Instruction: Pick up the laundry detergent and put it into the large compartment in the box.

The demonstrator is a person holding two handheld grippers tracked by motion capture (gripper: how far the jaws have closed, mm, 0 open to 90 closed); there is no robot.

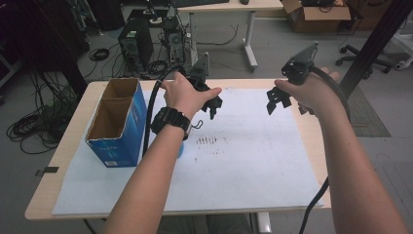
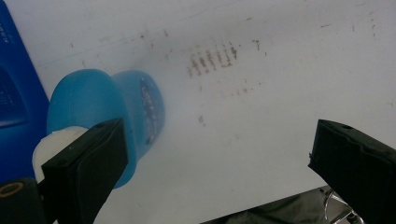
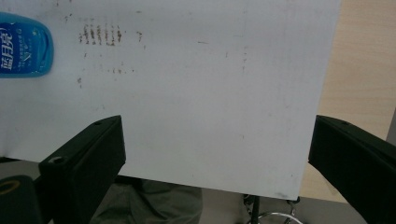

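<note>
Blue plastic bottle (image 2: 107, 116) lies on the white sheet (image 1: 253, 161) at 3 o'clock of the blue carton (image 1: 117, 122). It looks light, smooth and slippery; grip its middle. Left gripper (image 1: 213, 105) and right gripper (image 1: 273, 101) hover, jaws spread, empty.

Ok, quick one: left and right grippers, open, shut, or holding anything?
Left gripper: jaws open, holding nothing, above the white sheet.
Right gripper: jaws open, holding nothing.

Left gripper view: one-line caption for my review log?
Open left gripper hovering over the white sheet, a blue bottle lying beside the blue box.
</note>
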